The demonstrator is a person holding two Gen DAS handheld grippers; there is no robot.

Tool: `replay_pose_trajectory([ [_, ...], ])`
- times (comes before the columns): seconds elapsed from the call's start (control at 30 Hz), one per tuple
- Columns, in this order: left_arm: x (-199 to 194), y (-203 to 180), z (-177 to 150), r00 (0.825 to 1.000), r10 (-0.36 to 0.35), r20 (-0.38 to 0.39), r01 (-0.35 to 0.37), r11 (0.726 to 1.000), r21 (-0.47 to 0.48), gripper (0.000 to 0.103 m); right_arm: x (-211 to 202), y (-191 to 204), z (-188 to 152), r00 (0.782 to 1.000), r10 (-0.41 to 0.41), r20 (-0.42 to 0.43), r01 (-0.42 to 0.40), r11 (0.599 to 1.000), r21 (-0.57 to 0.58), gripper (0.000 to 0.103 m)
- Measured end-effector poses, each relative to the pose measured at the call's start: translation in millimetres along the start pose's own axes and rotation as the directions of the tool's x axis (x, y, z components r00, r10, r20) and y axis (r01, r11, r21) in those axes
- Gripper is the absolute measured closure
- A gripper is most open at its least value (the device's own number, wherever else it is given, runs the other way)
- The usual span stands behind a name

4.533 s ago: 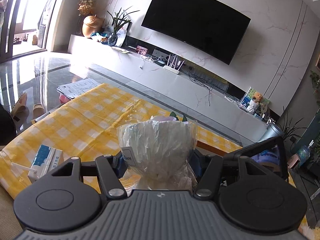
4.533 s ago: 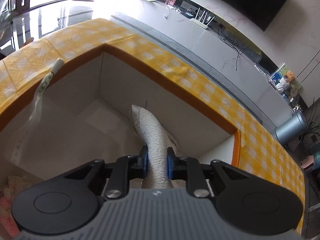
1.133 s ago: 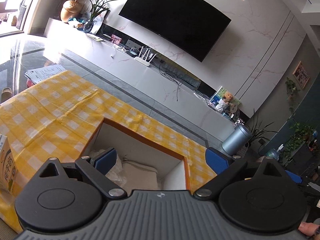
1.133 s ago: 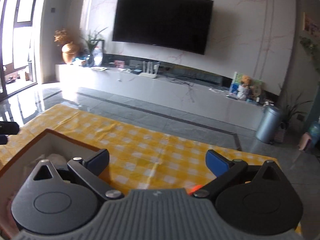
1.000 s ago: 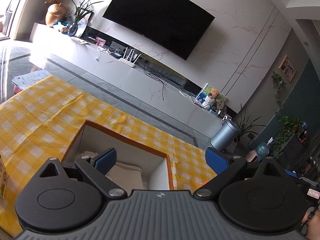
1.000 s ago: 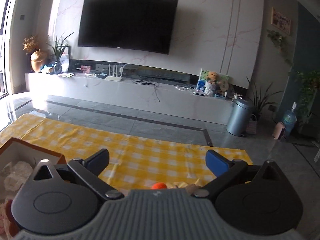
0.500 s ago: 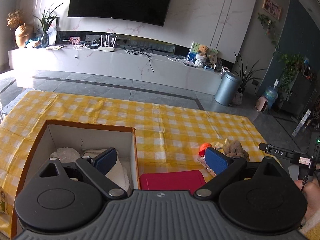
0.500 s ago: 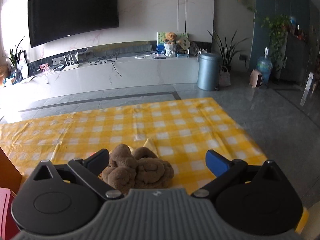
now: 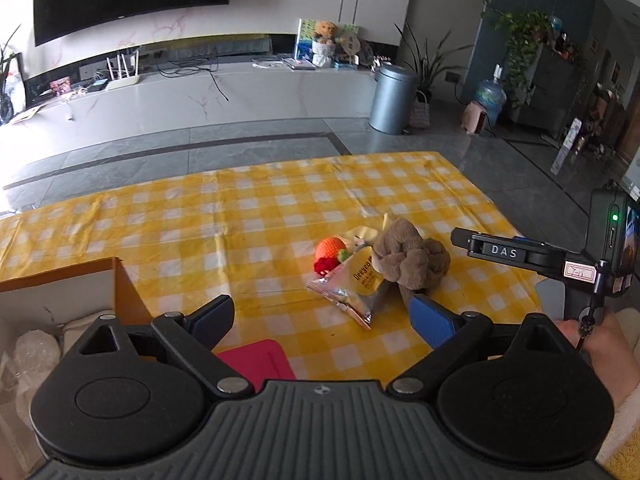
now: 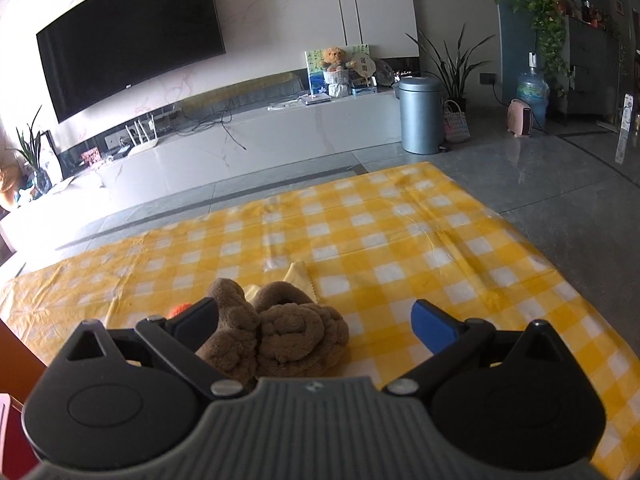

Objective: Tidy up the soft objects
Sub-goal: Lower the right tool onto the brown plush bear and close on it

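A brown plush toy (image 9: 410, 258) lies on the yellow checked tablecloth (image 9: 248, 216), beside a silver snack packet (image 9: 354, 284) and an orange and red knitted toy (image 9: 330, 252). My left gripper (image 9: 322, 318) is open and empty, just short of the packet. My right gripper (image 10: 316, 320) is open, with the plush toy (image 10: 276, 330) between its fingers toward the left one, not gripped. The cardboard box (image 9: 60, 296) at the left holds white soft items (image 9: 34, 356).
A pink flat object (image 9: 256, 362) lies on the cloth near the box. The right gripper's body (image 9: 532, 256) and the hand holding it show at the right of the left wrist view. The cloth's far and right edges drop to a grey floor.
Both grippers have swung right, away from the box, and now face the plush toy pile. The right gripper has closed in on the plush toy. Both stay open.
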State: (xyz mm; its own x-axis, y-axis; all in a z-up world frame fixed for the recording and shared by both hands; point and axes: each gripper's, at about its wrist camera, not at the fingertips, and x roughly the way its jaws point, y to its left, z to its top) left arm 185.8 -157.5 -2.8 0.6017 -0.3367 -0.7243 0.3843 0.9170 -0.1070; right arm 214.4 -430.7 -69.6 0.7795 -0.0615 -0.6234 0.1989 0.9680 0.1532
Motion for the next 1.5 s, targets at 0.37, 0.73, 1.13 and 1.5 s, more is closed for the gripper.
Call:
replay_pose_trajectory([
  [0.37,59.7,-25.5,10.3,0.994,0.037,-0.101,-0.034,0.999,0.037,0.000,25.4,-0.9,-5.5,0.990,0.122,-0.066,-0.119,0.992,0.037,0.002],
  [0.73,52.3,-12.9,19.2,0.986,0.133,-0.099,-0.128,0.990,0.064,0.000,49.4,49.6,-14.9,0.988,0.093,-0.120,-0.114,0.976,-0.186,0.002],
  [1.13,20.4,-27.6,17.1,0.989,0.128,-0.075,-0.121,0.988,0.093,0.000,50.2,52.9,-26.1,0.988,0.029,-0.152,-0.075,0.948,-0.310,0.042],
  [1.5,28.1,-31.6,13.2,0.991,0.098,-0.094,-0.092,0.993,0.069,0.000,-25.1,12.7,-17.7,0.979,0.048,-0.199,-0.081,0.983,-0.163,0.080],
])
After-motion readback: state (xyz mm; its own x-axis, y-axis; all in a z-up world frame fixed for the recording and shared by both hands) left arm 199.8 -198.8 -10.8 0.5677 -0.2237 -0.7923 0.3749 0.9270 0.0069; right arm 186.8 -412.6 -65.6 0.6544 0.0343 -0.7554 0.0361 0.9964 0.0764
